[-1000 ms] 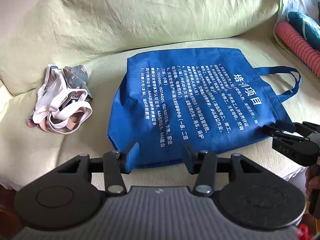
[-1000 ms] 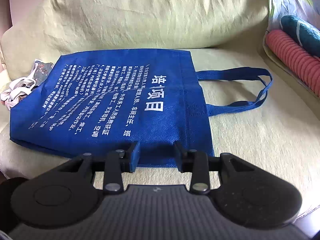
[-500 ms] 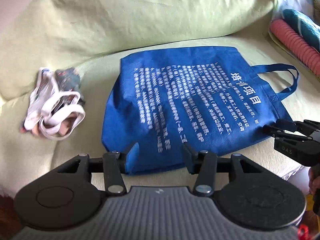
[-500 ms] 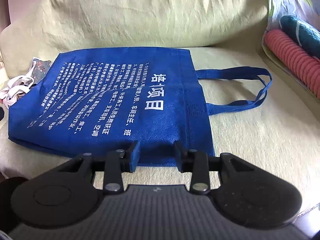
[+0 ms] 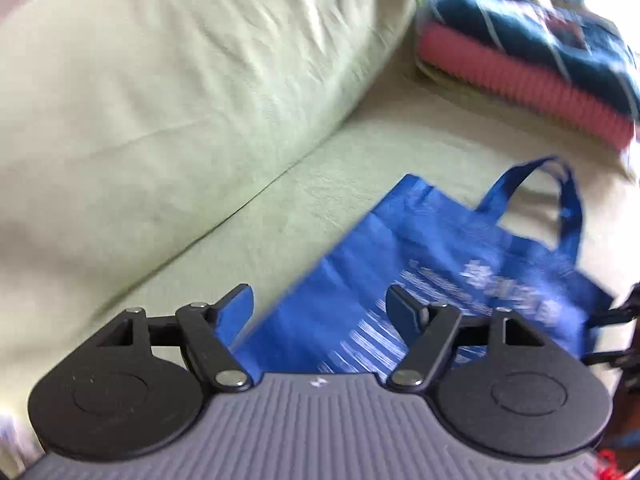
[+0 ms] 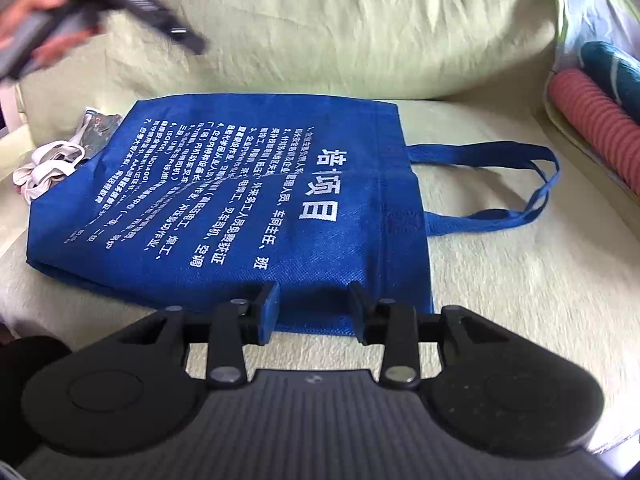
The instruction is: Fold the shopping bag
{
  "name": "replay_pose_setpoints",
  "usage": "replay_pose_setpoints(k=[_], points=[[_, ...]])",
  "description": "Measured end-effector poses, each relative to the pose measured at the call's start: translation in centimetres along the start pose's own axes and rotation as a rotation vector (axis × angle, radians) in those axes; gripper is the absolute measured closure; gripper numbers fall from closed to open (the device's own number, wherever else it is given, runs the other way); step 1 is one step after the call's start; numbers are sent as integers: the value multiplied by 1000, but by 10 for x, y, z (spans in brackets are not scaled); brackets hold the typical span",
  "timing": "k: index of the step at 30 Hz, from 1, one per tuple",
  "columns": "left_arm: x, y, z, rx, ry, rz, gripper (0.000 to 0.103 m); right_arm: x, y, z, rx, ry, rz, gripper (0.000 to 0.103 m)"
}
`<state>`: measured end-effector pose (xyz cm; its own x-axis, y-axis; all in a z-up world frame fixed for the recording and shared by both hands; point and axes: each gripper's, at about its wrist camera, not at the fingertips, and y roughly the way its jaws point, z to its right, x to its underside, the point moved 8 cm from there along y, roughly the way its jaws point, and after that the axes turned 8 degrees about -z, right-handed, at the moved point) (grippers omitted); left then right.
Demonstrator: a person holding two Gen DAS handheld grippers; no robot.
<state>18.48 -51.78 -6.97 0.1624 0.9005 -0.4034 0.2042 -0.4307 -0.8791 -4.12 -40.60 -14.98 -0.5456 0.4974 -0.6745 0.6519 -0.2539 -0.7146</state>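
Showing white straps [image 6: 48, 164] only in right view | left gripper [image 5: 320, 312] jaws just widened, empty | right gripper [image 6: 314, 308] jaws narrow, over bag [image 6: 240, 208] edge

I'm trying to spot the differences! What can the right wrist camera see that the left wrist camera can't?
Only the right wrist view shows the whole blue shopping bag lying flat with its white writing sharp, the small pile of white straps beside its far corner, and a blurred hand holding the left gripper up over the cushion.

Only the left wrist view shows the left gripper's own jaws, wide apart with nothing between them; they have just been opening.

Both show the bag's handles, the green sofa and the pink roll.
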Motion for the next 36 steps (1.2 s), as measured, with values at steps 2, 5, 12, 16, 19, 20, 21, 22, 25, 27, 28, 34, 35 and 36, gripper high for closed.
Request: replay_pose_setpoints(k=[2,5,12,16,19,20,21,22,25,27,28,34,35,36], points=[[-13,30,-8,47,82,-60,27,-1,0,1,-14,-3,-9,68],[-21,70,-12,234,139,-149,27,-3,2,2,-37,0,-23,65],[-27,105,-6,508,172,-198,36,-5,4,0,-59,-12,-52,60],[-13,123,3,546,201,-265,66,-6,5,-1,-56,-13,-58,60],[-6,127,7,533,220,-272,98,-5,6,-2,-50,-19,-57,60],[-5,123,10,515,242,-253,100,-5,6,-2,-48,-20,-58,60],[-4,115,14,496,270,-229,103,-6,6,-2,-45,-22,-60,60],[-3,108,18,476,297,-204,103,-6,6,-3,-42,-23,-61,60],[6,63,41,383,439,-83,103,-7,6,-5,-15,-33,-70,61],[14,28,59,303,521,2,103,-8,7,-5,-2,-19,-71,64],[19,14,69,276,551,33,103,-8,7,-4,3,-7,-70,65],[66,-58,161,131,656,193,103,-9,7,3,2,46,-53,76],[75,-57,179,119,654,191,103,-9,6,6,-1,59,-47,78],[85,-53,194,113,652,180,103,-9,6,10,-5,84,-38,84]])
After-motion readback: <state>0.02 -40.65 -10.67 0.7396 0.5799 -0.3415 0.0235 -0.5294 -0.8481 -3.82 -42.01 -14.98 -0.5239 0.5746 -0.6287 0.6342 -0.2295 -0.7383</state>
